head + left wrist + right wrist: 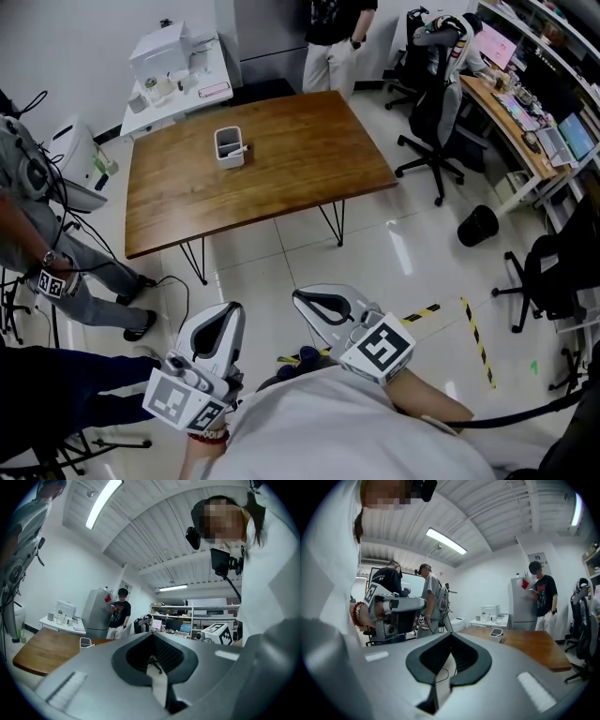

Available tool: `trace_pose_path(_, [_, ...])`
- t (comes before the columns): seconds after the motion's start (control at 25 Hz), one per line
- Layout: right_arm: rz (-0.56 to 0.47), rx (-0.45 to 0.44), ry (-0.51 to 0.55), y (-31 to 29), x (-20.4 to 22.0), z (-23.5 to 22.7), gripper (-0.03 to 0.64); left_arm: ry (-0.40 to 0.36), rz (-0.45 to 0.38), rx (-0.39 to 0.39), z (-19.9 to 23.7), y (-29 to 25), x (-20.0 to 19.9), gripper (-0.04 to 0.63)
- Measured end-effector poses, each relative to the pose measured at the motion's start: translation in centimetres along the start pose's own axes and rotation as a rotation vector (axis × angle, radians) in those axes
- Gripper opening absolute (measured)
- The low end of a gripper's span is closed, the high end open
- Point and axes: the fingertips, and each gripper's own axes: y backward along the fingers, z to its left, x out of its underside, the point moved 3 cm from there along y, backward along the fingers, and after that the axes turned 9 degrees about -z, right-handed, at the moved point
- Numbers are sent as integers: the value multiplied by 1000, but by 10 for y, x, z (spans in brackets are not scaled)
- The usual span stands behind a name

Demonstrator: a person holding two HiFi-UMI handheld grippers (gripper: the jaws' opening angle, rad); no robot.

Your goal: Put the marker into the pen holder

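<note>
Tiled floor (394, 253) open up to wooden table (300, 159). Tabletop free all round pen holder (230, 147). Bystander (75, 267) close at left edge; office chair (436, 122) near right corner; person (333, 37) standing beyond far end.

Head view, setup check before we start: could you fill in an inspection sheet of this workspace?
Surface: wooden table, bare wood, thin black legs.
Job's things: white pen holder upright on it; a pale stick, maybe the marker, pokes over its rim.
Clutter: nothing seen on the table.
Grippers: left gripper and right gripper shut, empty, near the person's body, away from the table.
Cables: black cable across the floor.
Surroundings: office chairs, bystander, black bin.
</note>
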Motion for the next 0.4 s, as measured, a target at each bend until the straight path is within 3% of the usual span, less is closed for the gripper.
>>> trace_pose_path(0.4, [3,-5,-13,7,1,1,-8,52,60,-19,3,7,26,-6])
